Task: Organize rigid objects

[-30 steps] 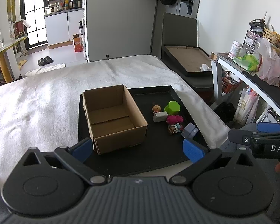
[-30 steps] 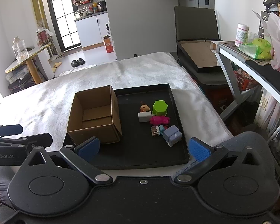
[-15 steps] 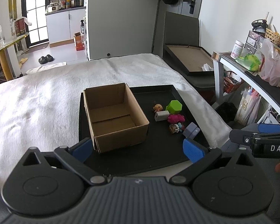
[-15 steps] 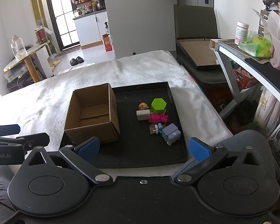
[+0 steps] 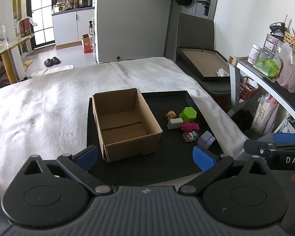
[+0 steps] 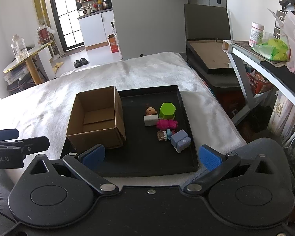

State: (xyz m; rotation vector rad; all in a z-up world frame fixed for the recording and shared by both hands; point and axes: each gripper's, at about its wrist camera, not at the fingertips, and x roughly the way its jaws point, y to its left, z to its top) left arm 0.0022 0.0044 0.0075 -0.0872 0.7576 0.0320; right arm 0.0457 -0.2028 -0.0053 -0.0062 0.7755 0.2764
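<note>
Both grippers are seen held back at the near edge of the black tray point(image 6: 186, 118), each with its blue pads spread wide and nothing between them: the right gripper point(image 6: 150, 156) hangs over the tray's near rim, and the left gripper point(image 5: 145, 156) is held beside it, facing the near wall of the cardboard box point(image 5: 125, 122). The things to be sorted are gathered in a small cluster on the tray's right half, well apart from both grippers and just to the right of the box, which stands open and empty on the tray's left half. In the right wrist view the cluster is found ahead and slightly right of centre: a blue-grey block toy point(image 6: 180, 140) lies nearest, touching or almost touching a small multicoloured figure point(image 6: 164, 134); behind these a pink toy point(image 6: 167, 124) and a white block point(image 6: 151, 120) are set, and farthest back a green hexagonal piece point(image 6: 167, 110) and a little doll head point(image 6: 151, 110). The white block's long axis is seen to run across the tray, left to right. The right gripper is judged the nearer to the cluster, since the toys sit almost straight ahead of it, whereas from the left gripper they lie off to the right, beyond the box's corner. A forward reach to the blue-grey block toy would probably be called for first.
</note>
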